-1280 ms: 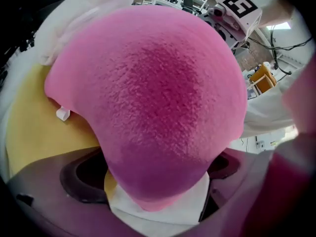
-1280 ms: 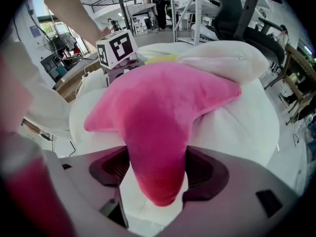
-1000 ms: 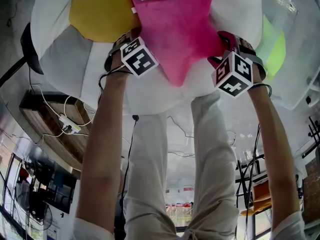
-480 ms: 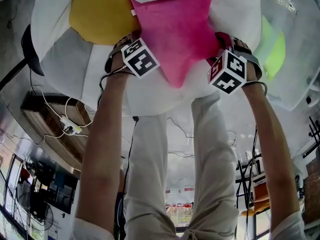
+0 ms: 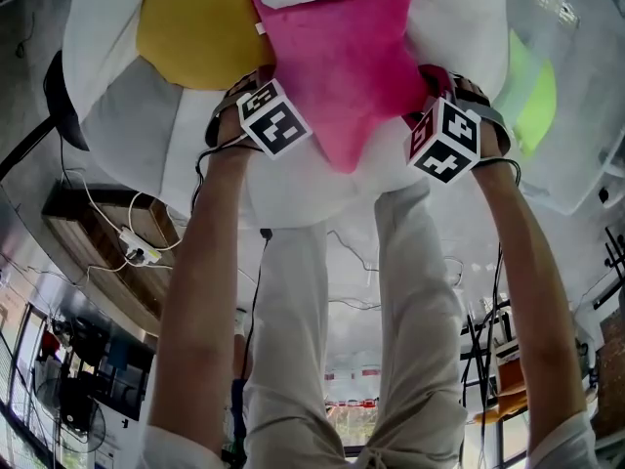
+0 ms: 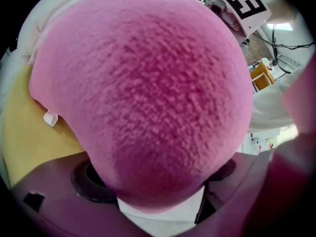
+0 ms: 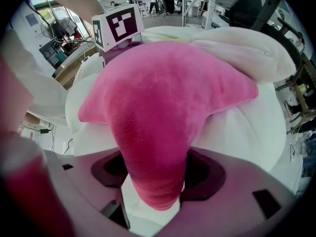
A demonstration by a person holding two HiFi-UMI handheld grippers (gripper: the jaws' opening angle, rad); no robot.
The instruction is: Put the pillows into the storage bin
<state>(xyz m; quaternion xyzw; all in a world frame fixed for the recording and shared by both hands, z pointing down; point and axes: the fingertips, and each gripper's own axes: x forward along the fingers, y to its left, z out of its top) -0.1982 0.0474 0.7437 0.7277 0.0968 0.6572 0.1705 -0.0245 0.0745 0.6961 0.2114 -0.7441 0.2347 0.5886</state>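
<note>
A pink star-shaped pillow (image 5: 342,57) lies on top of big white pillows (image 5: 459,18), next to a yellow pillow (image 5: 195,27). My left gripper (image 5: 259,81) sits at the star's left arm. That arm fills the left gripper view as the pink pillow (image 6: 148,93). My right gripper (image 5: 439,81) sits at the star's right arm, and there the pink pillow (image 7: 158,102) runs down between the jaws. Both pairs of jaws have just been closing with a star arm between them. They stand wide, and a gap shows beside the plush.
A clear plastic storage bin (image 5: 576,86) stands at the right, with a lime-green pillow (image 5: 532,91) showing through its wall. A wooden table (image 5: 98,233) with a power strip (image 5: 137,250) and cables is at the left. The person's legs are below the pile.
</note>
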